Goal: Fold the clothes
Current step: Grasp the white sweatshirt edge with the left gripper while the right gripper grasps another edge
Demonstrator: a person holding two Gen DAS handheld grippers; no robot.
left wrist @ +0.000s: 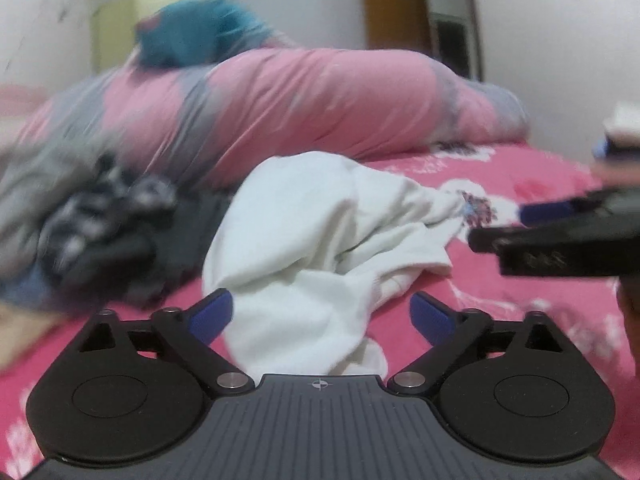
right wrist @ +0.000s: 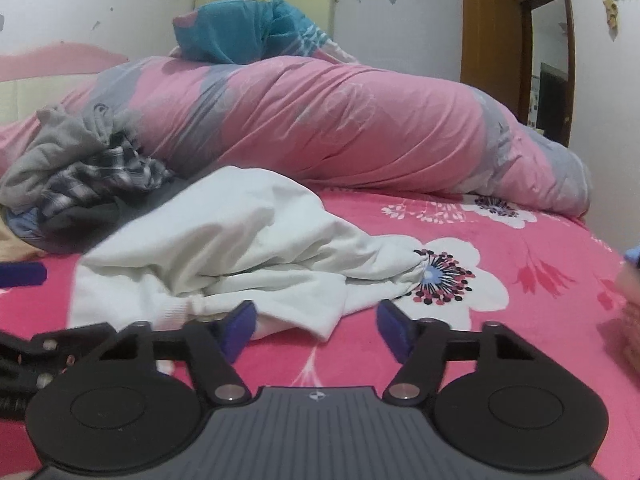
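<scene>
White crumpled cotton garment [right wrist: 224,240] lies on the pink flowered bedsheet [right wrist: 520,304], just beside a heap of grey and plaid clothes [right wrist: 88,168]. Left gripper [left wrist: 320,316] stands wide apart around its near fold, pads not pressing; right gripper [right wrist: 316,328] is half spread, its blue pads [right wrist: 394,330] holding nothing

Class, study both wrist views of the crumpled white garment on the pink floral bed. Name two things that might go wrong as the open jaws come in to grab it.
1. The white garment is bunched in layers, so the left gripper, open around a fold, may pinch several layers rather than one edge.
2. The pile of grey and plaid clothes touches the garment; lifting may drag it along.
</scene>
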